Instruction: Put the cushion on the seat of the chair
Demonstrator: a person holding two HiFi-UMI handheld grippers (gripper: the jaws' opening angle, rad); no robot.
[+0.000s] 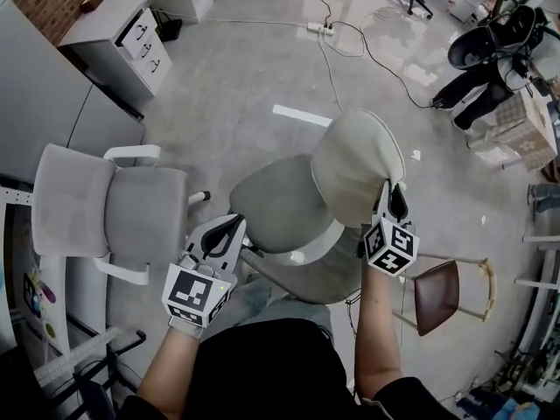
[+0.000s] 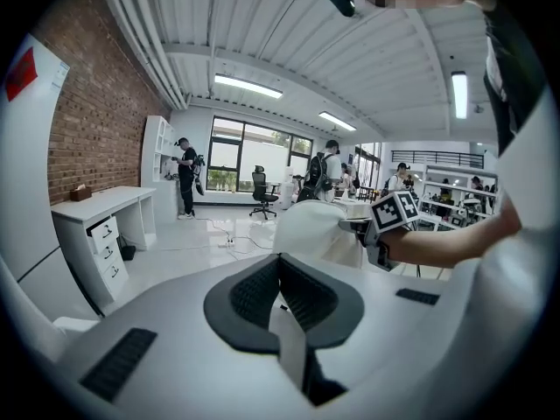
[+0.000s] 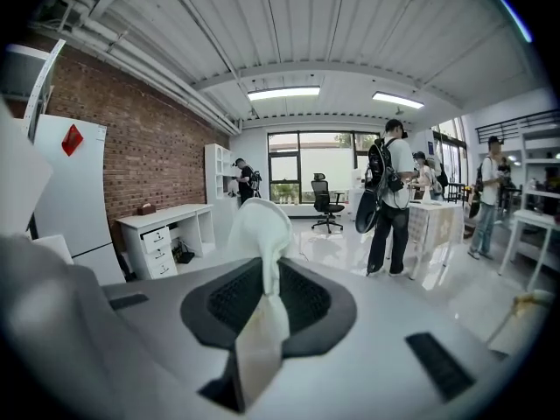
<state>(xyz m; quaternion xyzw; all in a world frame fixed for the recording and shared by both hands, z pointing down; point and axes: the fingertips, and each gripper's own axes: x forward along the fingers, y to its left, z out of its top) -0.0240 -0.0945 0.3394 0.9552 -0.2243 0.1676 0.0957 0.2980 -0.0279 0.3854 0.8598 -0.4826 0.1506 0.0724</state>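
Note:
A cream cushion [image 1: 357, 163] hangs upright over the right side of the grey chair seat [image 1: 278, 205]. My right gripper [image 1: 391, 192] is shut on the cushion's lower right edge. In the right gripper view the pinched fabric [image 3: 265, 234] rises from between the jaws of the right gripper [image 3: 267, 278]. My left gripper [image 1: 229, 231] hovers at the seat's near left corner, shut and holding nothing. In the left gripper view the left gripper [image 2: 282, 268] points toward the cushion [image 2: 308, 229] and toward the right gripper [image 2: 385, 226] beyond it.
A second light grey chair [image 1: 105, 208] with white armrests stands at the left. A brown stool [image 1: 436, 294] is at the right. A white desk [image 1: 131, 20] with drawers, floor cables [image 1: 325, 30] and a black office chair [image 1: 490, 55] lie farther off. People [image 3: 389, 204] stand in the room.

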